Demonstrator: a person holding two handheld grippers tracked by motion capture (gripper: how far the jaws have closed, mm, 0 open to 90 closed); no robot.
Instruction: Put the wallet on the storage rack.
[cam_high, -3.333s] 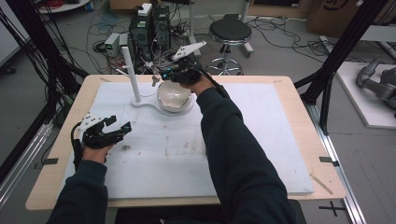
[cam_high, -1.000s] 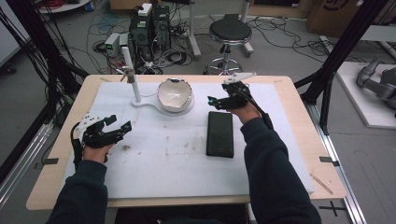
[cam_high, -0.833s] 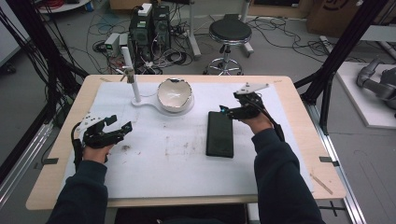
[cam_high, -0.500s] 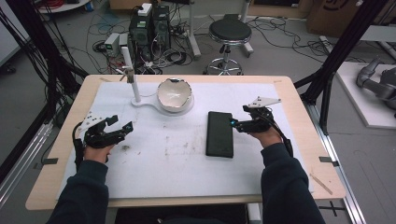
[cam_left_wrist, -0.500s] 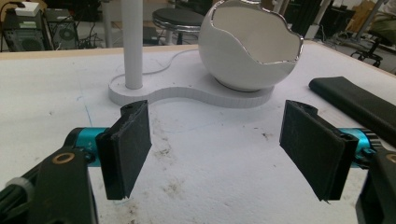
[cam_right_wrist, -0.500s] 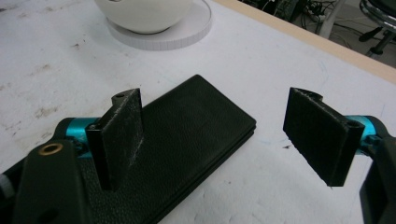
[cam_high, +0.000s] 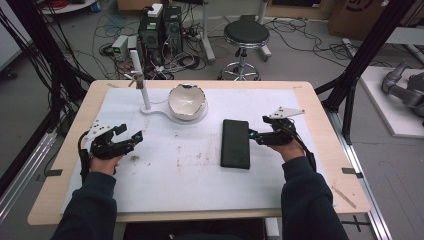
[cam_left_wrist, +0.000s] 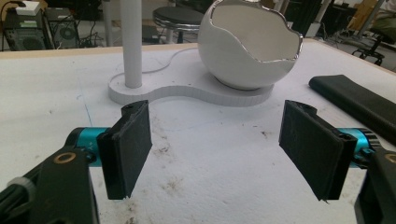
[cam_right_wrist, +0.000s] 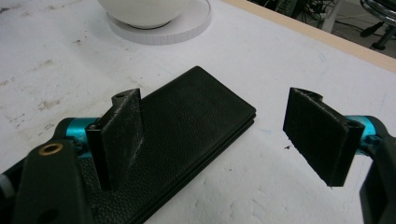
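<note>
Wallet (cam_right_wrist: 187, 126) flat, near end cut off behind wide-open right gripper (cam_right_wrist: 219, 140); left gripper (cam_left_wrist: 217, 149) likewise agape.

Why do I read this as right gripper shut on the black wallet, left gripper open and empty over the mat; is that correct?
Not quite. The right gripper is open, its jaws wide apart; the black wallet lies flat on the mat, unclamped. The right gripper view shows this. The left gripper is open and empty, as you said.
</note>
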